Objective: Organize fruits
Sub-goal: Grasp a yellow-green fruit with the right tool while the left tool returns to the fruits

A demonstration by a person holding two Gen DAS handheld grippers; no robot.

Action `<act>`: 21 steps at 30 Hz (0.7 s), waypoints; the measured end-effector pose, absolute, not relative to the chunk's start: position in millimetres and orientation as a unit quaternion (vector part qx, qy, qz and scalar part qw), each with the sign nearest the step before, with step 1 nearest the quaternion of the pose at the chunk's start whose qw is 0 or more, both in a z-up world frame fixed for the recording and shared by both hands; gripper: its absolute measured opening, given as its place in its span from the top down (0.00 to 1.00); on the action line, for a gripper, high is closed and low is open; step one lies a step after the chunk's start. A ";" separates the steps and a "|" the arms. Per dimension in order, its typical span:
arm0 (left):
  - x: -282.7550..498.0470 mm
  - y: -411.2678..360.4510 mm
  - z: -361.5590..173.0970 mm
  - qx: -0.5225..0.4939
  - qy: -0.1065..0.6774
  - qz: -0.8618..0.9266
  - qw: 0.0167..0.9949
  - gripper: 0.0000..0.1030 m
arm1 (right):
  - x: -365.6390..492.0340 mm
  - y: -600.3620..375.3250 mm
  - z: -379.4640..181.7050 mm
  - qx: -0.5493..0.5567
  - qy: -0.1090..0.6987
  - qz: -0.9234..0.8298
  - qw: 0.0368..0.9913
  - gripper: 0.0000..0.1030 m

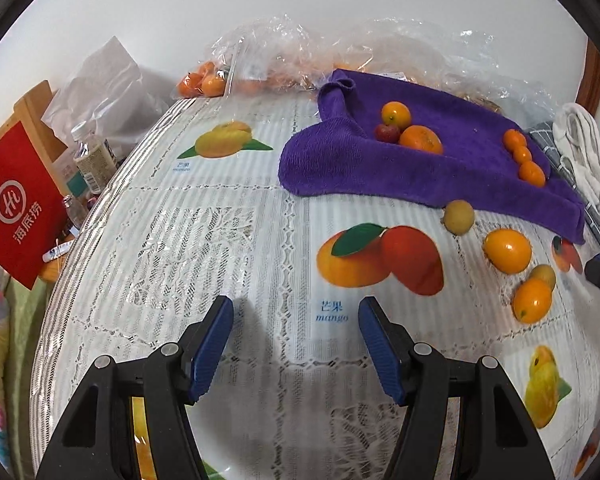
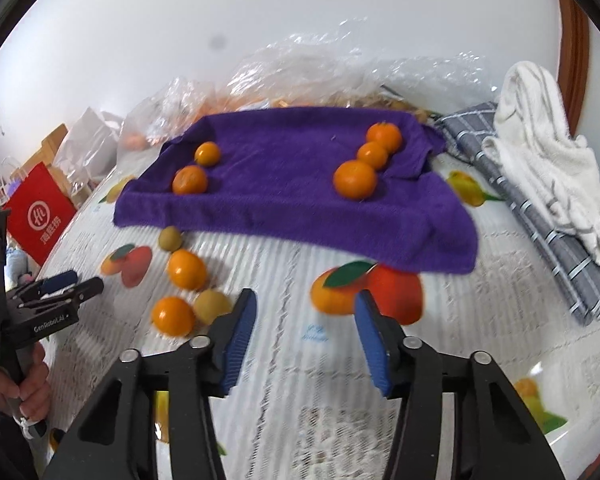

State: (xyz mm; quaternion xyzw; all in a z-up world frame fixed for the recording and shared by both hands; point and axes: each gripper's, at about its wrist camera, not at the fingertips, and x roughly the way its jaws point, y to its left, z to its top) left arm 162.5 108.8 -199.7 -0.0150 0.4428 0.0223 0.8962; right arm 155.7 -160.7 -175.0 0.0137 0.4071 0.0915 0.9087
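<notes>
Purple towel (image 2: 284, 184) carried orange tangerines (image 2: 355, 179) and one dark red fruit (image 1: 387, 133). Table cover (image 1: 220, 240) was white lace-patterned with printed orange, red and yellow mangoes and green leaves. Loose fruits: bright orange (image 2: 187, 269), plus dull yellow-green ones (image 2: 170, 238). Tongs pads blue (image 1: 210, 346), arms black. Grey checked cloth (image 2: 540, 232), white cloth (image 2: 548, 152), red bag with white logo (image 1: 16, 204).

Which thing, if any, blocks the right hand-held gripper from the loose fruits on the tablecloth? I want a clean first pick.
Nothing visible does. The right hand-held gripper is open and empty; the loose fruits lie just to its left on bare tablecloth, short of the purple towel.
</notes>
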 end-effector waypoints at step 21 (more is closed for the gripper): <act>158.4 114.2 -204.5 -0.021 0.437 0.009 0.899 0.21 | 176.5 -96.5 -209.1 -0.052 0.429 0.136 0.891 0.58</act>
